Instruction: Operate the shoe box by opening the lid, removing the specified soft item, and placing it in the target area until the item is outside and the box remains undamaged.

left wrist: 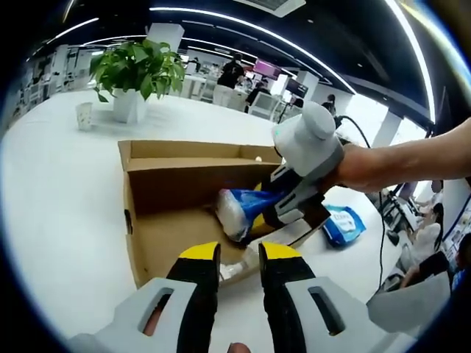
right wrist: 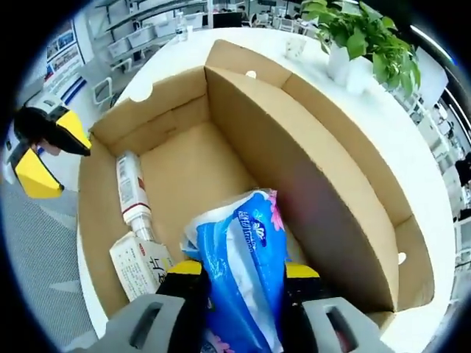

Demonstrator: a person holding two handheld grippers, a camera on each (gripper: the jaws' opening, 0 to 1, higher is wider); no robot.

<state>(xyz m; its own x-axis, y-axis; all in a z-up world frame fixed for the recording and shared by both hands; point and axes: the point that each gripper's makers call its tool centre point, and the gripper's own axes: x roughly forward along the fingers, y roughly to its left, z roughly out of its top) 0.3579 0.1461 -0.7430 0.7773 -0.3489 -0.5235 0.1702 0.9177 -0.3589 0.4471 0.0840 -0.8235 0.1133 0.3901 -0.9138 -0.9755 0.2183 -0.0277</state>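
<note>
An open cardboard shoe box lies on a white table, its lid folded back. My right gripper reaches in from the right, shut on a blue and white soft tissue pack held just above the box floor. In the right gripper view the pack sits clamped in the right gripper, over the box interior. My left gripper hovers at the box's near wall, open and holding nothing. It also appears outside the box's end as the left gripper, yellow tips apart.
A white tube and a small white carton lie on the box floor. Another blue pack rests on the table beyond the box. A potted plant and a paper cup stand at the table's far side.
</note>
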